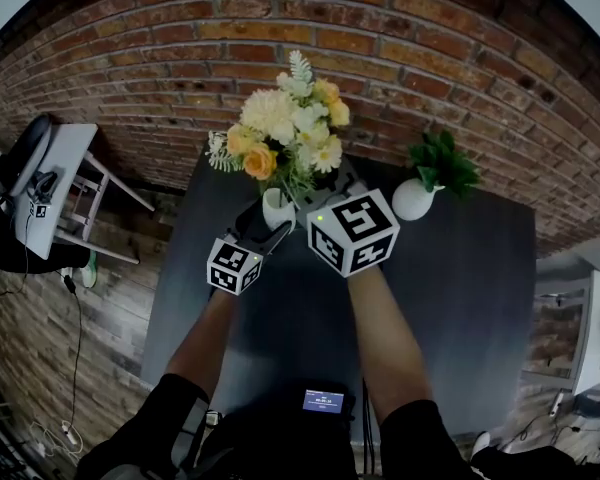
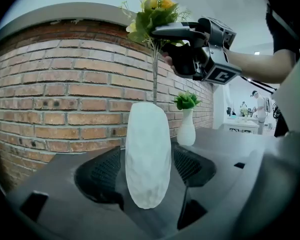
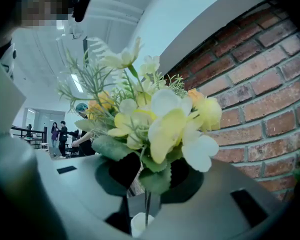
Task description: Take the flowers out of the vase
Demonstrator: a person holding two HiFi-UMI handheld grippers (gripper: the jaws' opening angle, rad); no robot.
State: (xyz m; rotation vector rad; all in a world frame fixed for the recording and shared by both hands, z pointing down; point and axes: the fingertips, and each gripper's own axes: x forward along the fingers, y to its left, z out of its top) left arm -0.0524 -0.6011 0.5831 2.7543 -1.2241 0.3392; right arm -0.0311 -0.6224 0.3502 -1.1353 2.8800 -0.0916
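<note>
A bunch of yellow, white and orange flowers (image 1: 285,128) stands over a white textured vase (image 1: 277,208) on the dark table (image 1: 460,288). My left gripper (image 1: 273,223) is shut on the vase (image 2: 147,154), one black pad on each side of its body. My right gripper (image 1: 317,192) is shut on the stems just under the blooms (image 2: 155,14). A thin green stem (image 2: 154,79) runs down from there into the vase mouth. In the right gripper view the flowers (image 3: 155,124) fill the space between the jaws, with the vase mouth (image 3: 139,225) below.
A second white vase with a green plant (image 1: 417,198) stands to the right, near the brick wall (image 1: 180,78). A white chair (image 1: 60,183) sits off the table's left side. People stand far off in the room behind.
</note>
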